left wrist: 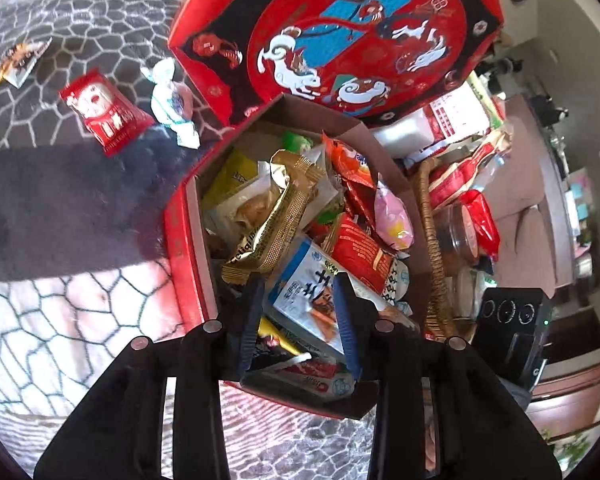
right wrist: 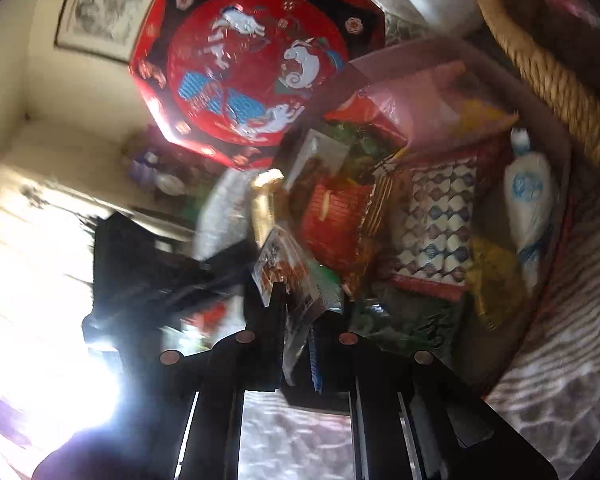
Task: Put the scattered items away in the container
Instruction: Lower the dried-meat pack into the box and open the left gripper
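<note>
The red octagonal box (left wrist: 188, 240) stands open and full of snack packets, its decorated lid (left wrist: 340, 32) propped up behind it. My left gripper (left wrist: 298, 280) hangs open over the box, with a white and blue packet (left wrist: 304, 300) lying between its fingers. A red packet (left wrist: 104, 112), a white and teal wrapped sweet (left wrist: 172, 100) and an orange packet (left wrist: 16, 60) lie on the table to the left. In the blurred right wrist view, my right gripper (right wrist: 296, 300) is shut on a small brown and white snack packet (right wrist: 288, 276) above the box (right wrist: 540, 312); the lid (right wrist: 252, 56) shows behind.
A wicker basket (left wrist: 430, 220) with jars and red packets stands right of the box; its rim shows in the right wrist view (right wrist: 548, 64). A black device (left wrist: 512, 320) sits at the right. The table carries a honeycomb-patterned cloth (left wrist: 60, 320).
</note>
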`<state>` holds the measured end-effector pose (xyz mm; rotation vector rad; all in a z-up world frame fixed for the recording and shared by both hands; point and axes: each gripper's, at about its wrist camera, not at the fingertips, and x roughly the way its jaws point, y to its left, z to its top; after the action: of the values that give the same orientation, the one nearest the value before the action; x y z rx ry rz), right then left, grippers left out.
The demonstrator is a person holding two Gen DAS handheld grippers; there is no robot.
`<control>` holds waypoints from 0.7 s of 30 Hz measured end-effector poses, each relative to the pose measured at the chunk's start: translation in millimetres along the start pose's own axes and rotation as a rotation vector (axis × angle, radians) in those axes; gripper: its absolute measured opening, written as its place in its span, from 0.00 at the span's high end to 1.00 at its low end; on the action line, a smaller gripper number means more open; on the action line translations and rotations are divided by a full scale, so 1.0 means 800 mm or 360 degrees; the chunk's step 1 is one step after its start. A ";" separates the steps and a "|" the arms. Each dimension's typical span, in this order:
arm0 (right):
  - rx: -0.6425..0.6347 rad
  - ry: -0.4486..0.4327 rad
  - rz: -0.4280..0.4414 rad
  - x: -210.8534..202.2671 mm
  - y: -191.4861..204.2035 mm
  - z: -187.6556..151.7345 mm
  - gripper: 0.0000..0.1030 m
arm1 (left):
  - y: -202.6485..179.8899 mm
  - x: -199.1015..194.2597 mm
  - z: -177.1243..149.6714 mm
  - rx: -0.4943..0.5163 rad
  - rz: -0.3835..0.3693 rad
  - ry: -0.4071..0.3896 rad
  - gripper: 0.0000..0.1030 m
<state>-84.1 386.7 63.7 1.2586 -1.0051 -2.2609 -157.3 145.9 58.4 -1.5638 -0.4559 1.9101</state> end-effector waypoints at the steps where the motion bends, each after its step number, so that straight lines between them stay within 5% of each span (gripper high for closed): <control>1: -0.0081 -0.0003 -0.0095 0.001 0.007 -0.001 0.89 | -0.002 -0.002 0.000 0.0006 0.0009 -0.0004 0.64; 6: -0.0400 0.0044 -0.0471 0.016 0.039 -0.009 0.75 | -0.018 -0.005 0.007 0.0009 -0.0005 -0.0011 0.62; 8: -0.0521 0.0079 -0.0676 0.020 0.055 -0.013 0.61 | -0.021 -0.011 0.005 0.0002 -0.0031 -0.0023 0.62; 11: -0.0609 0.0016 -0.0864 -0.007 0.080 -0.017 0.61 | -0.025 -0.026 0.004 0.0007 -0.0056 -0.0048 0.60; 14: -0.0639 -0.0120 -0.0709 -0.037 0.099 -0.015 0.59 | -0.015 -0.041 0.005 -0.0025 -0.0069 -0.0086 0.53; 16: -0.0607 -0.0053 -0.0538 -0.024 0.097 -0.010 0.59 | -0.004 -0.047 0.006 -0.0084 -0.0116 -0.0090 0.53; 19: -0.0515 0.0191 -0.0631 0.036 0.075 -0.006 0.60 | 0.018 -0.069 0.007 -0.0164 -0.0151 -0.0130 0.53; 21: -0.0458 0.0224 -0.0648 0.045 0.065 -0.005 0.62 | 0.040 -0.096 0.011 -0.0190 -0.0121 -0.0189 0.50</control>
<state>-101.7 327.7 79.3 1.5715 -0.3771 -2.4506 -165.5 72.8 98.3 -1.4895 -0.6823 1.9550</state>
